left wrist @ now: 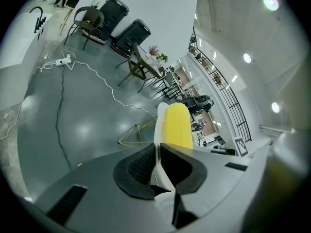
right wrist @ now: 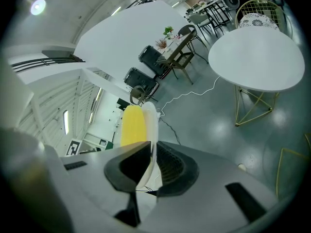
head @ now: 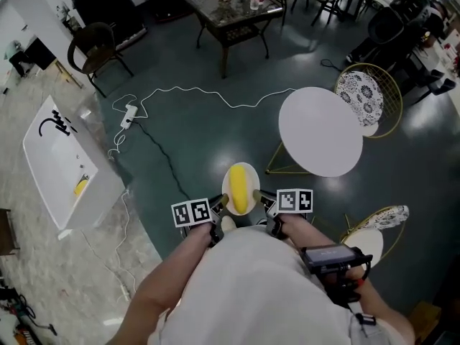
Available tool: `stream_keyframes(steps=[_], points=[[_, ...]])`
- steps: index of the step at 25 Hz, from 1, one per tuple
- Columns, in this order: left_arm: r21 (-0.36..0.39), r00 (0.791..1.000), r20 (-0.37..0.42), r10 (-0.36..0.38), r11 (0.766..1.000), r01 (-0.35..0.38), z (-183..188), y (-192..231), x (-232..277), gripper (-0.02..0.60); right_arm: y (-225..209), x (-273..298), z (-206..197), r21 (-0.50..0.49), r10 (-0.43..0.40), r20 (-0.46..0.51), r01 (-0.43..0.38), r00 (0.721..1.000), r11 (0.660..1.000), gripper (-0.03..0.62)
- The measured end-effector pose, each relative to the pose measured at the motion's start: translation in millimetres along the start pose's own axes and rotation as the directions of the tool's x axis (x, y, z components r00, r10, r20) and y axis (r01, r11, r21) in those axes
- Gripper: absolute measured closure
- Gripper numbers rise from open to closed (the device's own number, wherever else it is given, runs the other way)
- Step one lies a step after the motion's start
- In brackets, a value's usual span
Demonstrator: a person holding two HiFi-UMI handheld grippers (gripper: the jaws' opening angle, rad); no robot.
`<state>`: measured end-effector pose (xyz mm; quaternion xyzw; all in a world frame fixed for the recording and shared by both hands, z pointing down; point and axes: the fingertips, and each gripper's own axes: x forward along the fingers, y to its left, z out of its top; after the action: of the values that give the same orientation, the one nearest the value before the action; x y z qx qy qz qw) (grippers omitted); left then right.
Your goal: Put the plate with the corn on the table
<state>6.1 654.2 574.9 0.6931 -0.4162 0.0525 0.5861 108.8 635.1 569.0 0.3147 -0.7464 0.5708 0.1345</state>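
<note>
A: So, status?

B: The plate (head: 241, 165) is held up over the floor, w/ the corn (head: 239, 190) lying lengthwise on it. It's pinched from both sides. The left gripper (head: 219, 207) is closed on the rim nearest it and the right gripper (head: 264, 203) on the opposite rim. Each pair of jaws is nearly together, w/ only the thin plate edge between them.

A: And the counter?

B: The round white counter (head: 320, 131) is seen ahead of the right gripper and off to its right, well apart from the plate.

A: How should the carry be done?

B: Prob. best if both grippers are moved as one, at the same height, so the plate is kept level. The corn is round and nothing on the plate stops it, so it could be rolled off by a tilt. The spacing betw. the grippers shouldn't be changed, or a rim could be lost. The plate should be brought over the counter's middle and lowered till it's fully seated. Only then should both grips be let go, together.
</note>
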Motion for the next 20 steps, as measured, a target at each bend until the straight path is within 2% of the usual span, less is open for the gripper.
stream_keyframes(steps=[10, 20], points=[[0.02, 1.0, -0.01, -0.005, 1.0, 0.005, 30, 12, -2, 0.546, 11, 21, 17, -0.001, -0.019, 0.006, 0.019, 1.0, 1.0, 0.549], [-0.024, 0.999, -0.006, 0.036, 0.999, -0.037, 63, 34, 13, 0.546, 3, 59, 48, -0.002, -0.006, -0.063, 0.006, 0.998, 1.0, 0.549]])
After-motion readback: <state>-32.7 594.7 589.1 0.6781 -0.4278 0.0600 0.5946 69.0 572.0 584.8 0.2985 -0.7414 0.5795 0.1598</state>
